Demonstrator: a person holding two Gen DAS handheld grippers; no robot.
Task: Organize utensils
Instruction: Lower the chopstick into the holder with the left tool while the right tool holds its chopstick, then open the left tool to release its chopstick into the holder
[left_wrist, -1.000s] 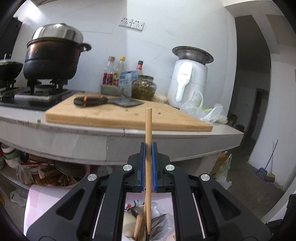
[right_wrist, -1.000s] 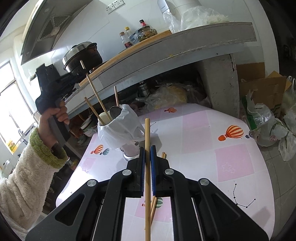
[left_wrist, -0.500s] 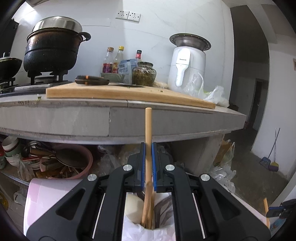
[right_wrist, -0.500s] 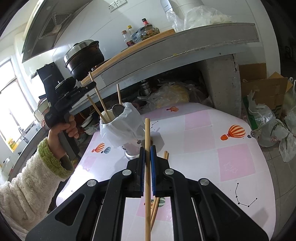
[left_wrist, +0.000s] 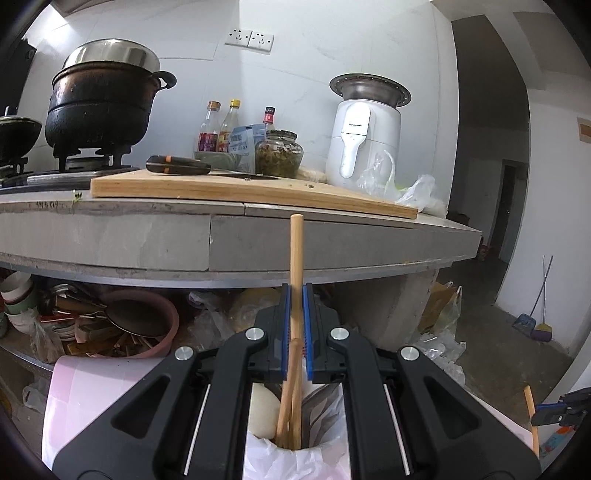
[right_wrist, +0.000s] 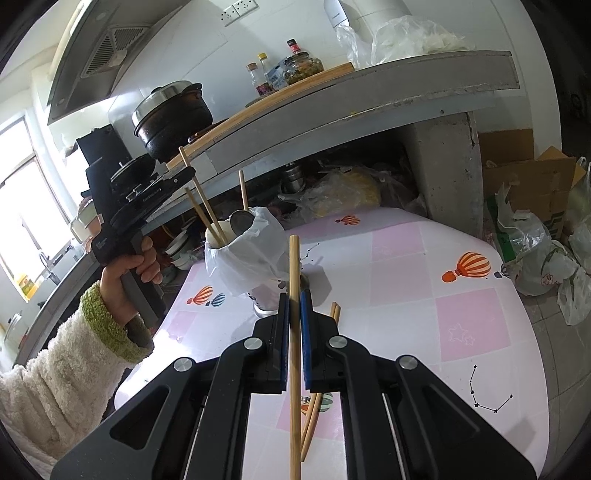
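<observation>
Chopsticks are clamped in both tongs. The left tongs are closed on one chopstick, whose lower end is seen inside a cup lined with a white plastic bag, beside another chopstick and a pale rounded utensil already standing there. In the right wrist view, the left tongs are held in a hand above that cup, which stands on the pink-and-white patterned worktop. The right tongs are closed on a second chopstick, pointed toward the cup. Two more chopsticks are left lying on the worktop under the right tongs.
</observation>
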